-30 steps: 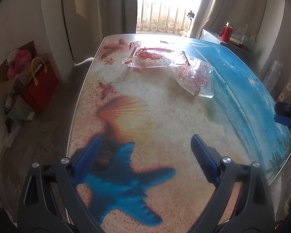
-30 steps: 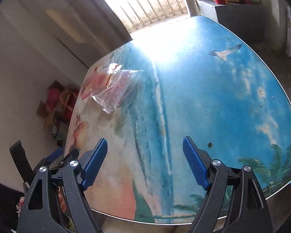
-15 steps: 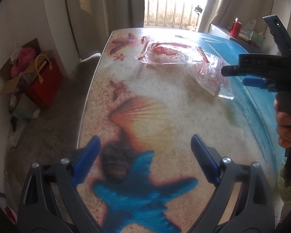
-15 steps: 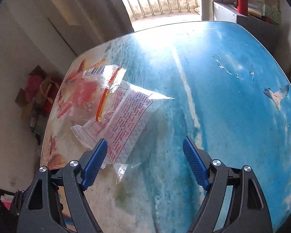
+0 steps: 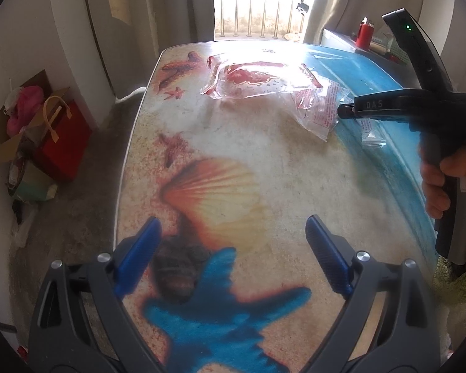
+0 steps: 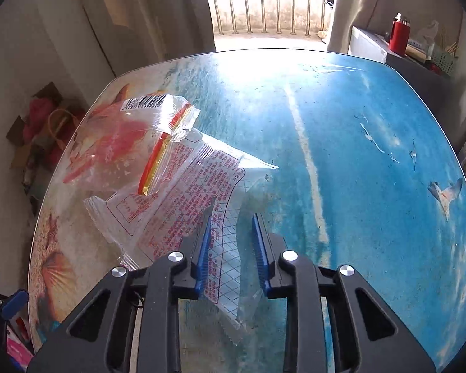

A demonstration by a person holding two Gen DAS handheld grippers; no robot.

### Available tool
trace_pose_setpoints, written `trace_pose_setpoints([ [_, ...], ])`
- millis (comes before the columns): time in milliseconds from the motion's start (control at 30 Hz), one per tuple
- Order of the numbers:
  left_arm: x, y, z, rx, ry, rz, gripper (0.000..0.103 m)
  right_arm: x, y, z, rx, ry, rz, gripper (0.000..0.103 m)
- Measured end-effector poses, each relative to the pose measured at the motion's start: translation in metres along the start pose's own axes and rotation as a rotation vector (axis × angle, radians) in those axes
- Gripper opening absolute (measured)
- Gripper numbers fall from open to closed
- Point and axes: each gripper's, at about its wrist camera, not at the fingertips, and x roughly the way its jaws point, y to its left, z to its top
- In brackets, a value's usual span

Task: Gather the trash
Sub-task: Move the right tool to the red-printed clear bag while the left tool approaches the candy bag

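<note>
Right gripper (image 6: 230, 248) has advanced over printed wrapper (image 6: 202, 192) on bench (image 6: 357, 155); jaws narrowed around its edge, not yet clenched. Left gripper (image 5: 230, 258) released, hovering. 2nd wrapper (image 6: 124, 143) untouched. Grasp imminent.

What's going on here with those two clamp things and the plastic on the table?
A person is clearing trash off a beach-print table, holding a claw in each hand. The right claw sits over the near end of a clear wrapper with red print, its fingers narrowed around it but with a gap showing. A second clear bag lies partly under that wrapper. The left claw hangs wide open over the near end, holding nothing.
</note>
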Motion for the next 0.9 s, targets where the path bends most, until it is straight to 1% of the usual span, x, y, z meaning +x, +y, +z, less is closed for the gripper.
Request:
trace_pose_setpoints([
  [33,0.000,-0.001,0.000,0.006,0.000,-0.006,0.090,-0.001,-0.003,-0.002,0.006,0.001,0.006,0.014],
  [100,-0.001,-0.002,0.000,0.019,-0.001,-0.019,0.090,-0.004,-0.009,-0.006,0.012,0.002,0.010,0.010],
  [233,-0.002,-0.006,0.002,0.044,-0.011,-0.038,0.090,-0.015,-0.026,-0.023,0.038,0.008,0.014,0.009],
  [300,-0.003,-0.006,0.005,0.040,-0.031,-0.063,0.090,-0.022,-0.035,-0.034,0.056,0.011,0.017,0.009],
  [400,-0.006,-0.005,0.014,0.007,-0.076,-0.133,0.090,-0.034,-0.048,-0.051,0.095,0.017,0.028,0.009],
  [533,-0.006,-0.009,0.029,-0.044,-0.112,-0.261,0.090,-0.051,-0.064,-0.074,0.169,0.031,0.100,0.010],
  [567,-0.005,-0.012,0.033,-0.048,-0.113,-0.292,0.090,-0.055,-0.068,-0.079,0.185,0.040,0.126,0.011],
  [600,-0.004,-0.016,0.036,-0.048,-0.115,-0.321,0.090,-0.059,-0.071,-0.084,0.199,0.046,0.145,0.018],
  [633,-0.004,-0.020,0.039,-0.045,-0.117,-0.345,0.089,-0.063,-0.074,-0.089,0.213,0.046,0.151,0.030],
  [667,-0.003,-0.026,0.042,-0.036,-0.116,-0.368,0.083,-0.068,-0.077,-0.094,0.224,0.044,0.152,0.037],
  [700,-0.001,-0.032,0.046,-0.026,-0.111,-0.393,0.081,-0.072,-0.080,-0.098,0.232,0.041,0.155,0.046],
  [800,0.005,-0.053,0.055,-0.004,-0.090,-0.442,0.072,-0.083,-0.091,-0.101,0.252,0.031,0.173,0.047],
  [833,0.007,-0.059,0.060,0.006,-0.085,-0.454,0.067,-0.087,-0.095,-0.101,0.265,0.020,0.178,0.047],
  [867,0.009,-0.065,0.066,0.015,-0.085,-0.458,0.061,-0.091,-0.100,-0.100,0.275,0.007,0.182,0.047],
  [900,0.012,-0.072,0.073,0.027,-0.085,-0.460,0.058,-0.093,-0.104,-0.099,0.287,-0.006,0.184,0.047],
])
